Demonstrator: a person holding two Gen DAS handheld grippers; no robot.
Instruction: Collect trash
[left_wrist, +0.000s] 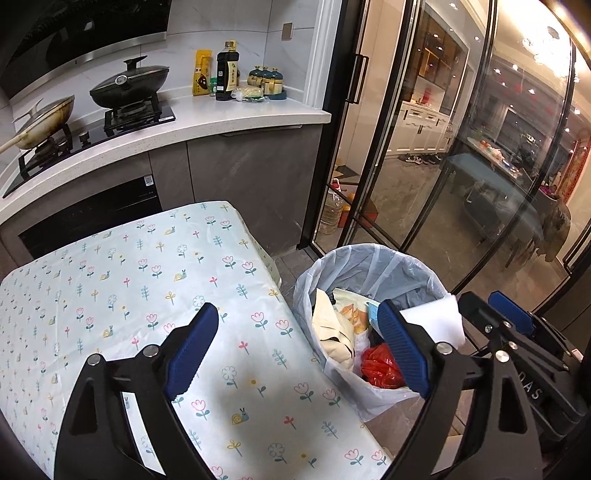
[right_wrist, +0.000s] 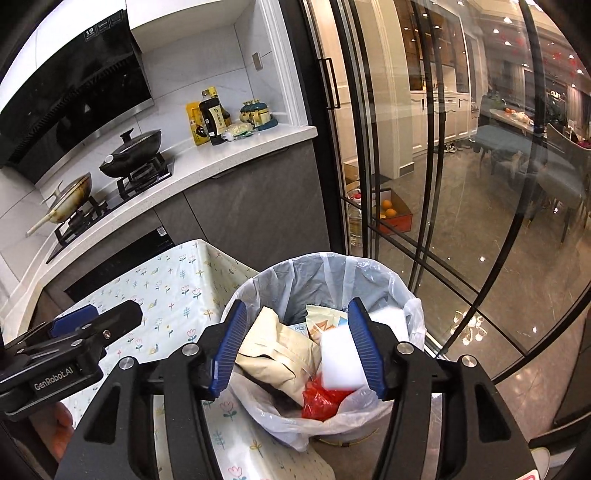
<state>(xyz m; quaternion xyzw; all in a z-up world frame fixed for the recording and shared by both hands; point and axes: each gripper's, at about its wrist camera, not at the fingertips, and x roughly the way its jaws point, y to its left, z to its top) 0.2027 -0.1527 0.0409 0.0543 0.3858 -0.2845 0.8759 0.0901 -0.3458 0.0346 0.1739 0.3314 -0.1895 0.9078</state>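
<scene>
Seemingly I'm nearly done: both tongs, left (left_wrist: 299, 347) and right (right_wrist: 297, 347), gape released, white foam block (right_wrist: 341, 363) dropping into the bin (right_wrist: 369, 266), counter (left_wrist: 129, 277) bare.

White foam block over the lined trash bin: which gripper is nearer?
Right. The right gripper stands open directly above the white foam block, which lies against its right finger. The left gripper is open, offset toward the floral tablecloth.

Warm glare on glass, fisheye-bent edges
</scene>
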